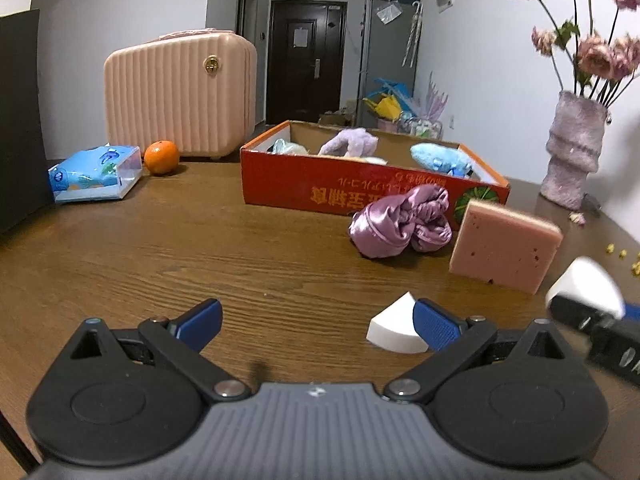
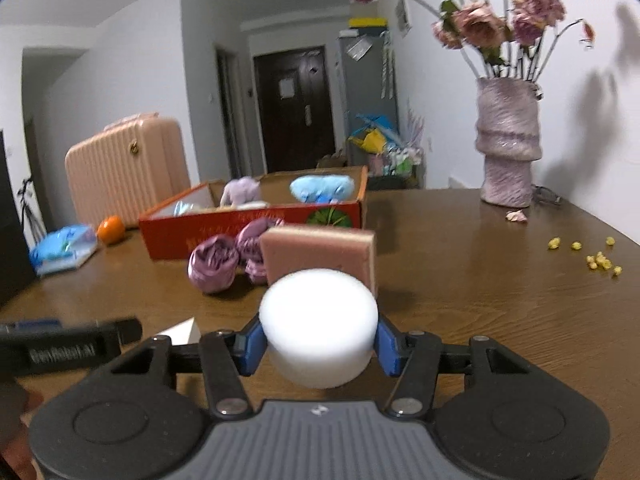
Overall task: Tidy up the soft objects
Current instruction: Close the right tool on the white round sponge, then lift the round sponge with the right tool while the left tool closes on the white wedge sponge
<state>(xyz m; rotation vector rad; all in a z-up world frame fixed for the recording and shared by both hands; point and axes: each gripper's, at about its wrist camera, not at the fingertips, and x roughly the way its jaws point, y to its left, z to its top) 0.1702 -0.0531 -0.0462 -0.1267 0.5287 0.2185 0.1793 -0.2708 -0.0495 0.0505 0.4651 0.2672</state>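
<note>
My left gripper stands open low over the wooden table. A white wedge sponge lies between its fingers, right beside the right-hand pad. My right gripper is shut on a round white sponge, lifted off the table; it also shows at the right edge of the left wrist view. Just ahead, a pink sponge stands on its edge beside a crumpled purple satin cloth. Behind them is a red cardboard box holding a purple plush and a blue plush.
A pink ribbed case, an orange and a blue tissue pack sit at the back left. A purple vase of dried flowers stands at the right, with yellow bits scattered near it. A dark panel borders the left.
</note>
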